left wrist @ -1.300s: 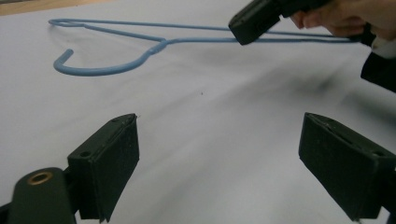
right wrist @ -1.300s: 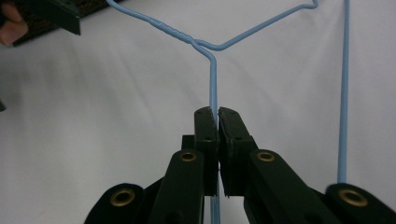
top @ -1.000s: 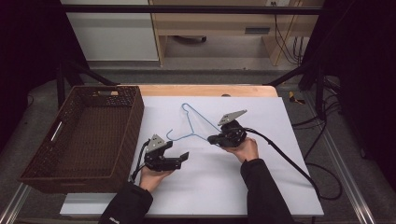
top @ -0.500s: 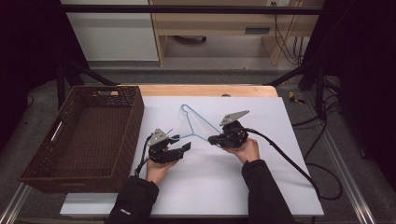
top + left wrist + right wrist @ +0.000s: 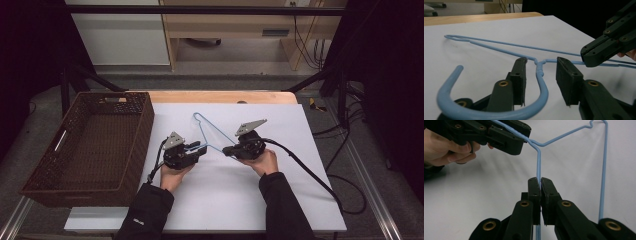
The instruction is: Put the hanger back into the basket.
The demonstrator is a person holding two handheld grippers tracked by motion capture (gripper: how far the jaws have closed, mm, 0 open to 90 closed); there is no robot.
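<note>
High view: hanger hook toward person.

Both tongs, left and right, meet a blue hanger beside a basket.

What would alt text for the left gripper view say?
An open black claw straddles the neck of a blue wire hanger lying on a white table. At right, another claw pinches the hanger's wire.
</note>
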